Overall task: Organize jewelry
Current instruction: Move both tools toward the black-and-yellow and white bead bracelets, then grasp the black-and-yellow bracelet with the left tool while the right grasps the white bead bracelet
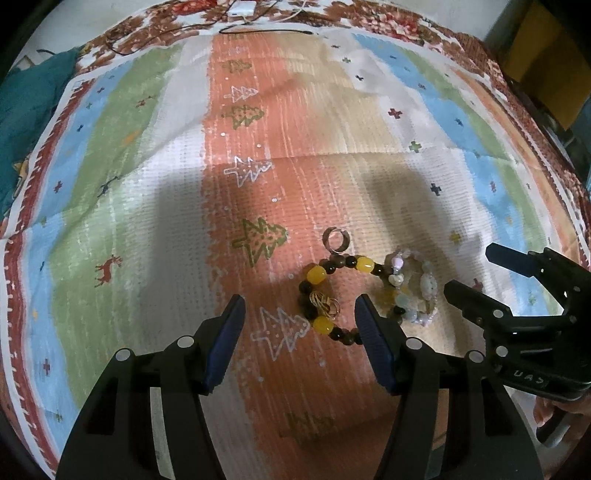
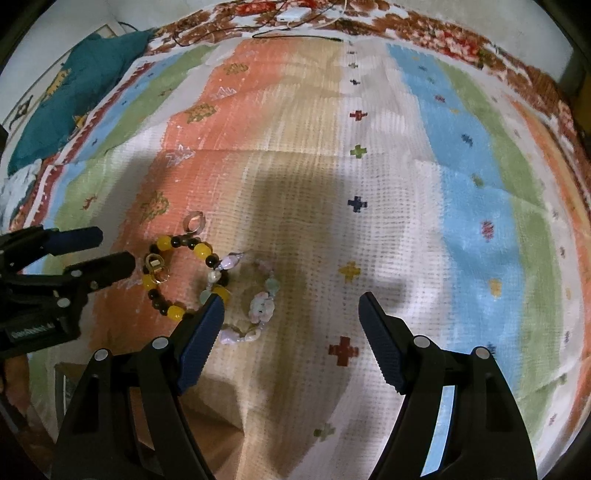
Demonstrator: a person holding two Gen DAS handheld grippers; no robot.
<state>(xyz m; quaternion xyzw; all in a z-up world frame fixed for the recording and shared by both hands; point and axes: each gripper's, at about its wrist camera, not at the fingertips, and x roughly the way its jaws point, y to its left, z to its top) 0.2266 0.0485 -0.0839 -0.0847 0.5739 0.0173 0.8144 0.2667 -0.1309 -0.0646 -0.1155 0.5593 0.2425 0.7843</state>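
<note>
Both claws gape wide and empty: left claw (image 1: pixel 299 317) over the yellow-and-dark beaded bracelet (image 1: pixel 320 275), right claw (image 2: pixel 291 306) beside the pastel stone bracelet (image 2: pixel 261 306). A metal ring (image 1: pixel 335 240) and gold earrings (image 1: pixel 325 305) lie nearby on the striped patterned cloth (image 1: pixel 147 166).

Striped woven cloth (image 1: pixel 147 192), bands of green, white, orange, beige and blue, printed with trees, crosses and deer; red patterned border. Creased across the middle. Floral brown-and-white fabric (image 2: pixel 461 40) beyond the far edge. Teal cloth (image 2: pixel 74 96) bunched at far left. White box (image 2: pixel 293 15) with cables (image 2: pixel 295 35) at far edge.
</note>
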